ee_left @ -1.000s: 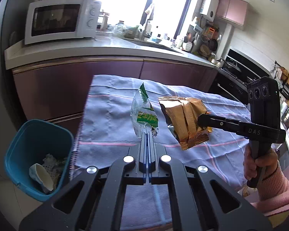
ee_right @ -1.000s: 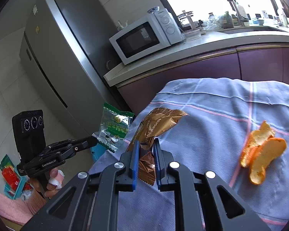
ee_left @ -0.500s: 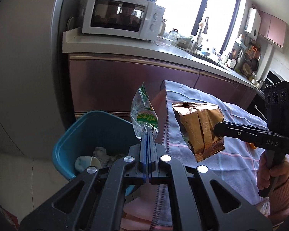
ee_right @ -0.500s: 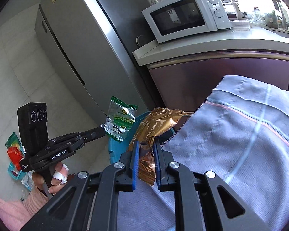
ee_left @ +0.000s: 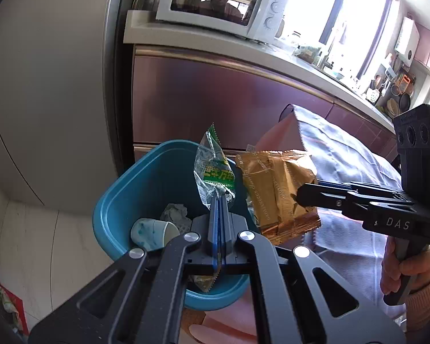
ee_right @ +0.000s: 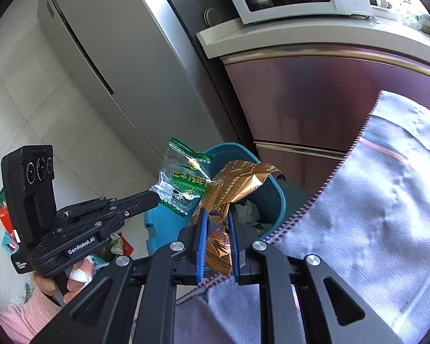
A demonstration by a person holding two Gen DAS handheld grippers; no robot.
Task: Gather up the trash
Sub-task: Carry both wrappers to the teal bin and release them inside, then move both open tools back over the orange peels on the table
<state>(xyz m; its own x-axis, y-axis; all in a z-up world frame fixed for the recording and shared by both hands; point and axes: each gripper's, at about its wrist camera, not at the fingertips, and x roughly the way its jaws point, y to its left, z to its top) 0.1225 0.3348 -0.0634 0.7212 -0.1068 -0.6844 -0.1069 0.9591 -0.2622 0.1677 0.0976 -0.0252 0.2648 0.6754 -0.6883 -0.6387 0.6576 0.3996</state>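
Observation:
My left gripper (ee_left: 218, 200) is shut on a clear wrapper with green print (ee_left: 213, 169) and holds it over the teal trash bin (ee_left: 120, 197). My right gripper (ee_right: 217, 215) is shut on a crumpled gold foil wrapper (ee_right: 238, 180), held above the bin's table-side rim (ee_right: 278, 197). In the left wrist view the gold wrapper (ee_left: 278, 192) hangs just right of the green one, with the right gripper (ee_left: 304, 197) coming in from the right. In the right wrist view the green wrapper (ee_right: 186, 183) sits at the tip of the left gripper (ee_right: 154, 195). The bin holds a paper cup (ee_left: 152, 232) and crumpled tissue (ee_left: 175, 212).
The table under a grey-blue cloth (ee_right: 387, 200) lies right of the bin. Maroon cabinets (ee_left: 215, 100) with a counter and a white microwave (ee_left: 220, 0) stand behind. A steel fridge (ee_right: 114, 57) stands at the left. Coloured packets lie on the floor (ee_left: 5, 301).
Both grippers swung left off the table with their wrappers and now hold them over the teal bin. Both stayed shut.

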